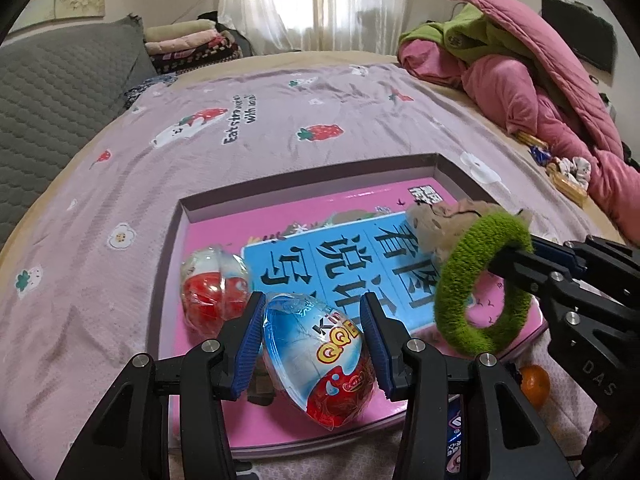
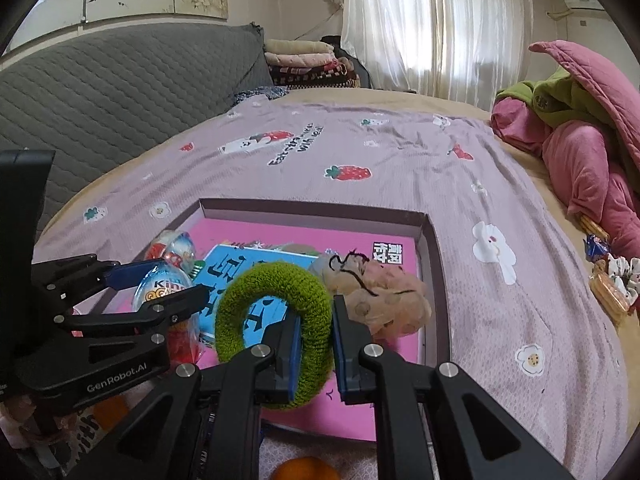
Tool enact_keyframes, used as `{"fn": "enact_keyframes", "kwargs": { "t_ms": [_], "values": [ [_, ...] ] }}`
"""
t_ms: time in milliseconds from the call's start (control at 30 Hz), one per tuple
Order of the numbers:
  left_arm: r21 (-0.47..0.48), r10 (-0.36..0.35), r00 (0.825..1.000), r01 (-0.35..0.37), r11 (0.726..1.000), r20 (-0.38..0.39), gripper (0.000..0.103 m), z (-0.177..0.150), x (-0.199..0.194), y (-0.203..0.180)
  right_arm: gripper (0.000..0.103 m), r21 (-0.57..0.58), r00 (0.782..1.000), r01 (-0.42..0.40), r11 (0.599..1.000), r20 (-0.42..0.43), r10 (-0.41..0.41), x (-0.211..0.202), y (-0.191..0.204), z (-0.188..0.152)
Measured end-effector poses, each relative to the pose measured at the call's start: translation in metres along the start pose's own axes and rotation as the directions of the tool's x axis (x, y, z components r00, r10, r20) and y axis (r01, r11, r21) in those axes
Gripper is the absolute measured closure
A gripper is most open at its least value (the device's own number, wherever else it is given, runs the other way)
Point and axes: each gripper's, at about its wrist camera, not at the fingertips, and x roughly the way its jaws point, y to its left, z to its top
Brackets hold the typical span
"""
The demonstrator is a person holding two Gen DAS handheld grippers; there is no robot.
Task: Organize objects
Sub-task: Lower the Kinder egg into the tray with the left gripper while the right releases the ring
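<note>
bed [image 1: 280,128] | left gripper [image 1: 312,328] holds egg [image 1: 316,356], pointed end toward camera

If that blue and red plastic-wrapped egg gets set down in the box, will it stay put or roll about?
The blue and red plastic-wrapped egg looks rounded all over, so it would probably roll or rock. Its glossy, crinkled wrapper suggests it may be slippery between the left gripper pads. The shallow grey-walled box would likely stop it.
</note>
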Motion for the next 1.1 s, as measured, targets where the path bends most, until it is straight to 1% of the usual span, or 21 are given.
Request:
{"fn": "enact_keyframes", "kwargs": {
  "t_ms": [100,333,467,733,933,1100],
  "values": [
    [0.006,-0.004,1.000,0.004,1.000,0.006,0.054,0.000,0.000,-0.002,0.089,-0.003,1.000,0.005,1.000,-0.005,-0.005,0.004,0.001,-0.002],
    [0.020,-0.025,1.000,0.025,1.000,0.015,0.054,-0.002,-0.001,-0.007,0.089,-0.037,0.998,0.032,0.999,-0.051,-0.034,0.015,0.005,-0.007],
    [0.029,-0.044,0.999,0.044,0.999,0.015,0.054,-0.003,-0.001,-0.011,0.089,-0.031,0.997,0.043,0.999,-0.063,-0.045,0.018,0.002,-0.008],
    [0.021,-0.062,0.998,0.062,0.998,0.012,0.054,-0.003,0.002,-0.007,0.089,-0.017,0.995,0.060,0.998,-0.076,-0.061,0.020,-0.004,-0.009],
    [0.003,-0.031,1.000,0.031,1.000,0.003,0.054,-0.004,0.012,0.001,0.089,-0.016,0.996,0.060,0.998,-0.071,-0.061,0.020,-0.005,-0.009],
    [-0.003,-0.030,0.999,0.030,1.000,0.013,0.054,-0.004,0.014,0.002,0.089,-0.026,0.995,0.056,0.998,-0.076,-0.058,0.022,-0.003,-0.009]
  ]
}}
